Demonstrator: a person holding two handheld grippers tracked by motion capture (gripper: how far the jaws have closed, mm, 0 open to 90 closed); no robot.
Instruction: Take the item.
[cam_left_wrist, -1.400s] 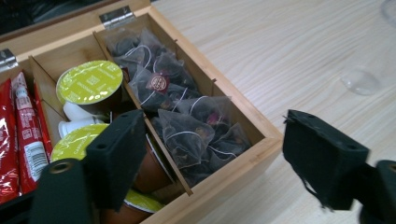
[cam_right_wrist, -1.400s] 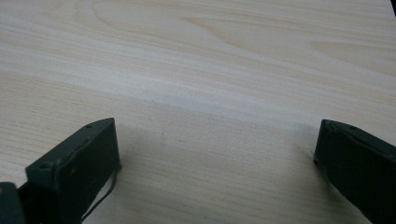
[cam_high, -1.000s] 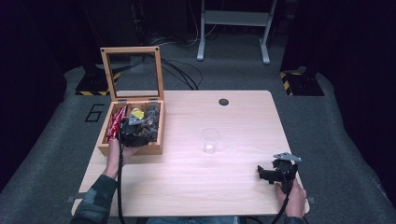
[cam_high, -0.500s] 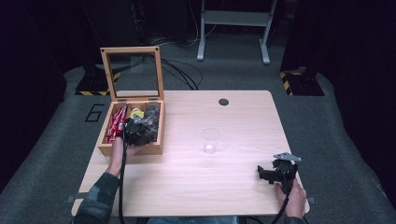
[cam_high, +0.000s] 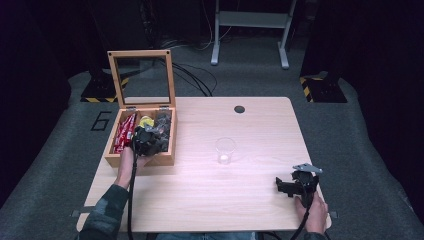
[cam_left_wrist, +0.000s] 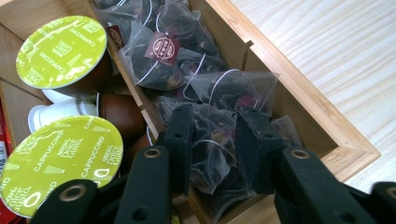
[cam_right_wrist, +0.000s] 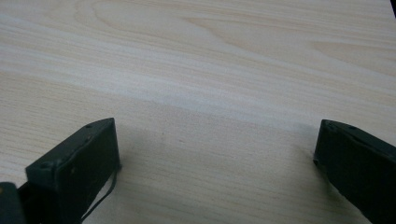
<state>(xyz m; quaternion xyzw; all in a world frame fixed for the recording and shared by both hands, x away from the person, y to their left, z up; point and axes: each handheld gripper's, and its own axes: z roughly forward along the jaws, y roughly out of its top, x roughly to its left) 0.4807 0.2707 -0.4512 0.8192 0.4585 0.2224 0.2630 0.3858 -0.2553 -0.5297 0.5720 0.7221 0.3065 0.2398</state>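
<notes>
An open wooden box (cam_high: 165, 159) with a glass lid stands at the table's left. My left gripper (cam_high: 146, 141) reaches down into its right compartment (cam_left_wrist: 299, 98), among several mesh tea bags. Its jaws have just been closing, and one dark tea bag (cam_left_wrist: 212, 156) now sits squeezed between the pads of my left gripper (cam_left_wrist: 215, 121). Green-lidded cappuccino capsules (cam_left_wrist: 60, 51) fill the middle compartment beside it. My right gripper (cam_high: 292, 187) rests near the table's front right corner. In the right gripper view, my right gripper (cam_right_wrist: 215, 140) stands wide open over bare wood.
A clear plastic cup (cam_high: 225, 150) stands upright mid-table, right of the box. Red packets (cam_high: 122, 132) lie in the box's left compartment. A round cable hole (cam_high: 239, 109) sits near the table's far edge. The upright lid (cam_high: 141, 75) rises behind the box.
The left gripper has edged slightly to the right over the box's compartments. The right gripper has not moved.
</notes>
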